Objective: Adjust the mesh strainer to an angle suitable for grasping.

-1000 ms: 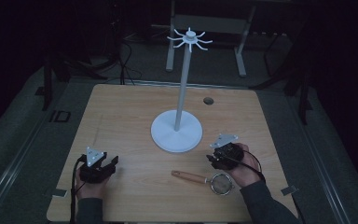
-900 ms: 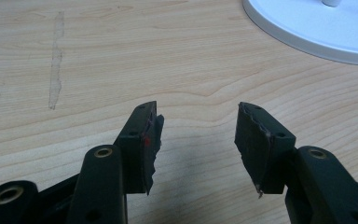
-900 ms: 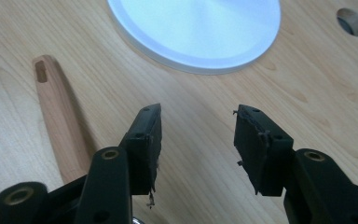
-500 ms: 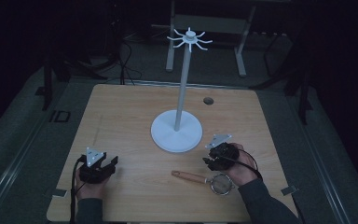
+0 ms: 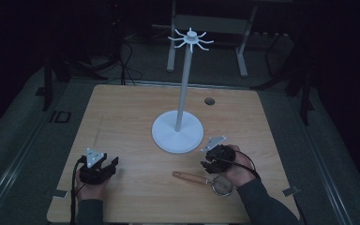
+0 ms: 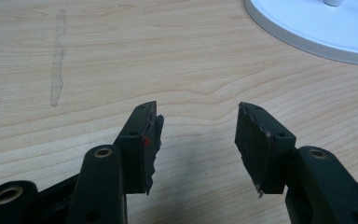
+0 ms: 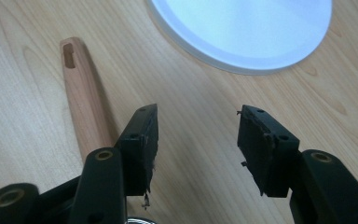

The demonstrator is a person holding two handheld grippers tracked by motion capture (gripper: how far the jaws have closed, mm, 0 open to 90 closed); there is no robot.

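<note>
Right hand-held gripper (image 5: pixel 214 158): released, jaws spread over bare wood; against the pictures a moment back we see it lower and nearer the strainer, so we judge a pick-up is being lined up.
Left hand-held gripper (image 5: pixel 97 167): released, parked near the front-left corner, unmoved.
Strainer (image 5: pixel 205 181): lying flat just beside our right hand; smooth pale wooden handle (image 7: pixel 81 95) with a slot at its end, round wire-mesh bowl.
Stand (image 5: pixel 178 133): white, glossy round base, slim pole, radiating hooks on top.
Surface (image 5: pixel 122 112): light wood grain, matte.
</note>
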